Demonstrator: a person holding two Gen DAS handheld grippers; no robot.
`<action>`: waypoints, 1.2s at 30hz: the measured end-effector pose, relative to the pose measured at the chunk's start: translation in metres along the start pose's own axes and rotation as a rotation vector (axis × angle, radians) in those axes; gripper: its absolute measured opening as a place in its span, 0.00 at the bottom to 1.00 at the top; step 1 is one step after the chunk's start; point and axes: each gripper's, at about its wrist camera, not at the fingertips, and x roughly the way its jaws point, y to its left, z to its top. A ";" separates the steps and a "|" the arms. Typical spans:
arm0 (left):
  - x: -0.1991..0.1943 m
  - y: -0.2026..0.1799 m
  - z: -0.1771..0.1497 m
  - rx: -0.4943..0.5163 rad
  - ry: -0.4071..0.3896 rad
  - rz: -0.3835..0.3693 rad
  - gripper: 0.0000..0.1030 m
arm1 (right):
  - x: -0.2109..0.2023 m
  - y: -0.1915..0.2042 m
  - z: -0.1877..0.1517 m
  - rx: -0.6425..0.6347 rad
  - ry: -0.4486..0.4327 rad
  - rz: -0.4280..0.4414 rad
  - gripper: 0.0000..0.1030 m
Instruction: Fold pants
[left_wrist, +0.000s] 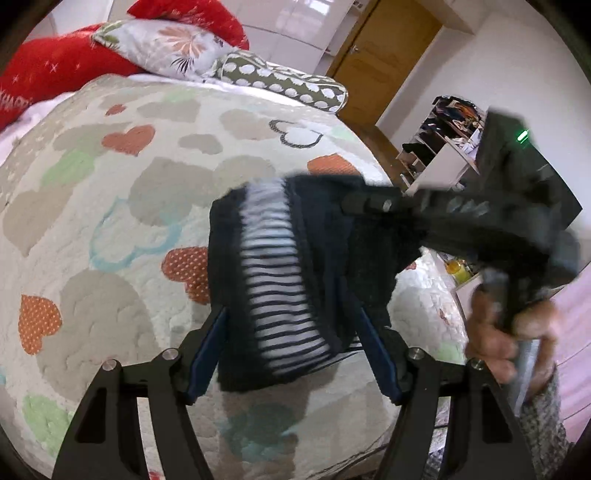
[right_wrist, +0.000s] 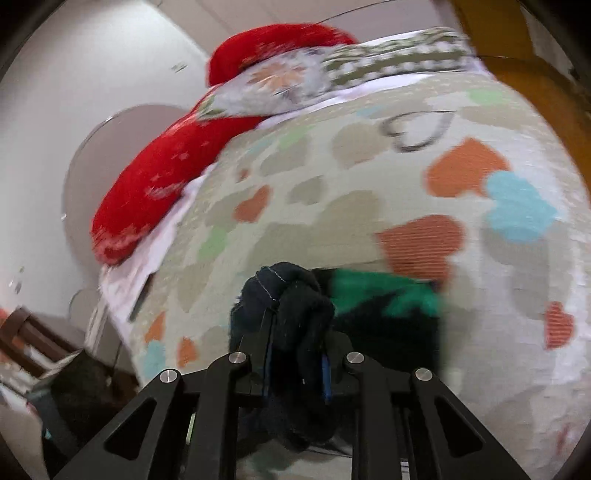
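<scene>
Pants (left_wrist: 295, 269): dark navy bundle with a black-and-white striped band, held up off the bed (left_wrist: 110, 206), above the heart-print quilt. Long axis hard to call; the striped band runs roughly top to bottom in left wrist view. Left tongs (left_wrist: 291, 354) spread wide, blue pads either side of the bundle, contact unclear. Right tongs (right_wrist: 295, 354) pressed together, pinching a wad of pants fabric (right_wrist: 291, 310); green patch beside it. Pillows (left_wrist: 177, 40) at the bed's far end. Open shelf unit (left_wrist: 443, 147) by the wall, stuffed with clothes and clutter.
</scene>
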 end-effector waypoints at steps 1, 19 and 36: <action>0.001 -0.001 0.001 0.000 0.002 0.010 0.68 | -0.001 -0.009 -0.001 0.006 -0.006 -0.033 0.24; 0.072 -0.002 -0.002 -0.030 0.125 0.040 0.71 | -0.003 -0.073 -0.027 0.336 -0.097 0.224 0.46; -0.043 0.011 -0.025 -0.064 -0.157 0.307 0.74 | -0.048 -0.034 -0.099 0.185 -0.283 -0.185 0.48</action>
